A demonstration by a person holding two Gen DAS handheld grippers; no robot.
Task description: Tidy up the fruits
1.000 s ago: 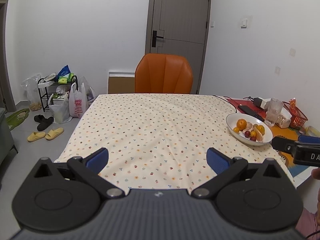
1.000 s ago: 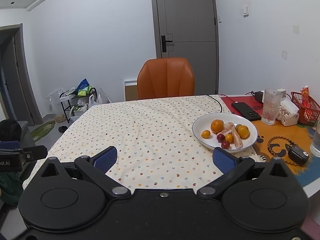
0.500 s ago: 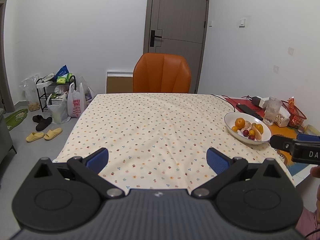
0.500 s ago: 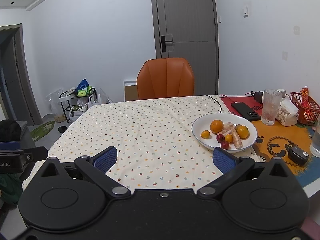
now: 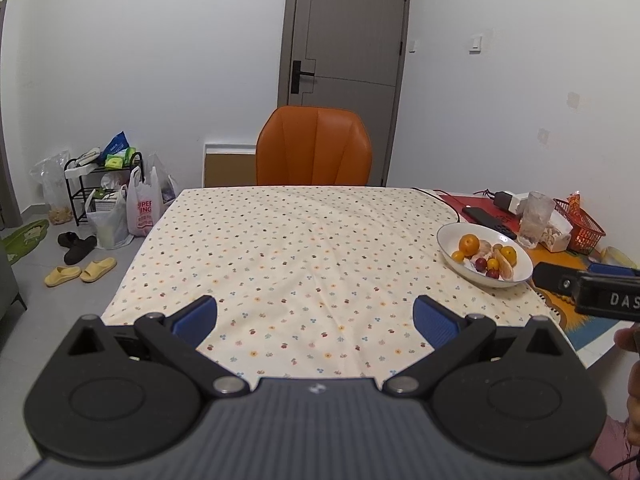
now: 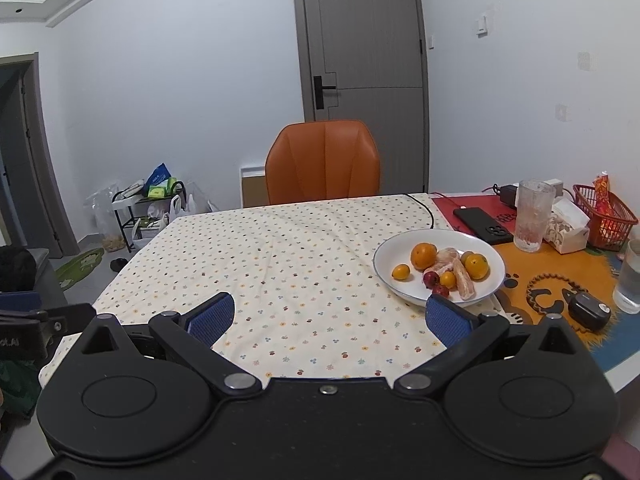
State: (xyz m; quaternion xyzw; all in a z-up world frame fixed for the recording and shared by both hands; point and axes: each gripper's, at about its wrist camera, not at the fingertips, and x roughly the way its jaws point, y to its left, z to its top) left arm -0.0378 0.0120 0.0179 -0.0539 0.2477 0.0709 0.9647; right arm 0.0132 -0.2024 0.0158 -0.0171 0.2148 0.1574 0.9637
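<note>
While both tools gape empty, fruit fills the white bowl [image 6: 496, 276].

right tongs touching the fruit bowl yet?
Cannot tell. In the right wrist view the right tongs stand open and empty, but one blue pad overlaps the near rim of the white bowl, hiding any gap.

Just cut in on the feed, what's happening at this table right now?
A person holds both grippers above the near edge of the floral tablecloth, each open and empty. The left gripper faces bare cloth; the right gripper is nearer the white plate of fruit. No fruit has been picked up yet.
</note>
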